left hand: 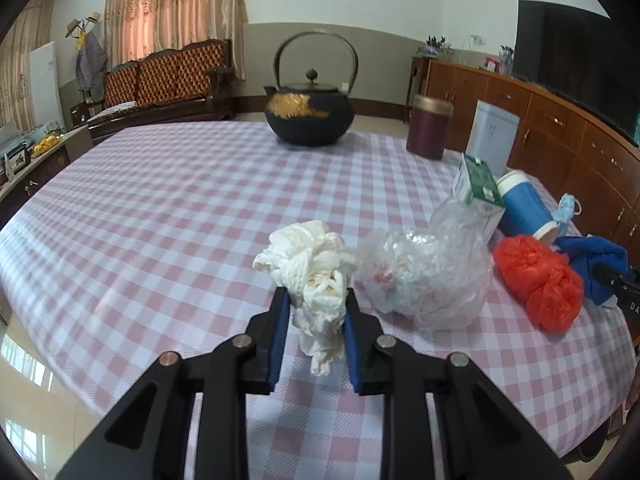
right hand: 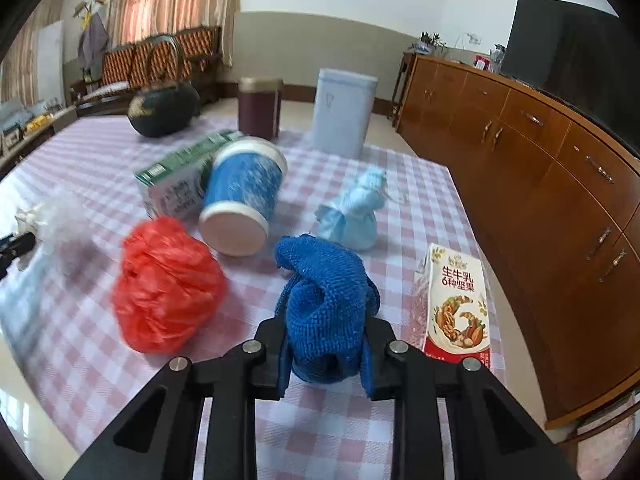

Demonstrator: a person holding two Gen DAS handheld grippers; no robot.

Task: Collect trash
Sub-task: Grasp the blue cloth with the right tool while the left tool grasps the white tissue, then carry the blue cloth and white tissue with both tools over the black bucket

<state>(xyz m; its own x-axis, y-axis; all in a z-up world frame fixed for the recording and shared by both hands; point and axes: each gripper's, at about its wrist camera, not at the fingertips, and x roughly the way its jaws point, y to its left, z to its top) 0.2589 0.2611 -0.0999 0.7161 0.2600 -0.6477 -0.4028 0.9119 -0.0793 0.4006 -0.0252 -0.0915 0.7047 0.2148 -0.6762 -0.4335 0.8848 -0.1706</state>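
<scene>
Your left gripper (left hand: 316, 312) has its blue pads pressed against a crumpled white tissue (left hand: 310, 264) at lower centre — the jaws are nearly closed on it, and the wad bulges out above them. Just right of it lies a clear bag (left hand: 428, 276), then a red bag (left hand: 538, 286) at the right edge. Behind those sit a green carton (left hand: 478, 188) and a blue cup (left hand: 526, 210) on its side.

Your right gripper (right hand: 326, 350) is clamped on a blue cloth (right hand: 324, 292) at lower centre, jaws close together with the cloth filling the gap. To its left lies the red bag (right hand: 168, 284); to its right stands a milk carton (right hand: 456, 304) — near the table's edge. Above the cloth rests a pale blue mask (right hand: 352, 216), with the blue cup (right hand: 242, 196) and the green carton (right hand: 176, 180) at upper left of it.

A black kettle (left hand: 310, 112) stands at the far side of the checked tablecloth (left hand: 180, 208).
</scene>
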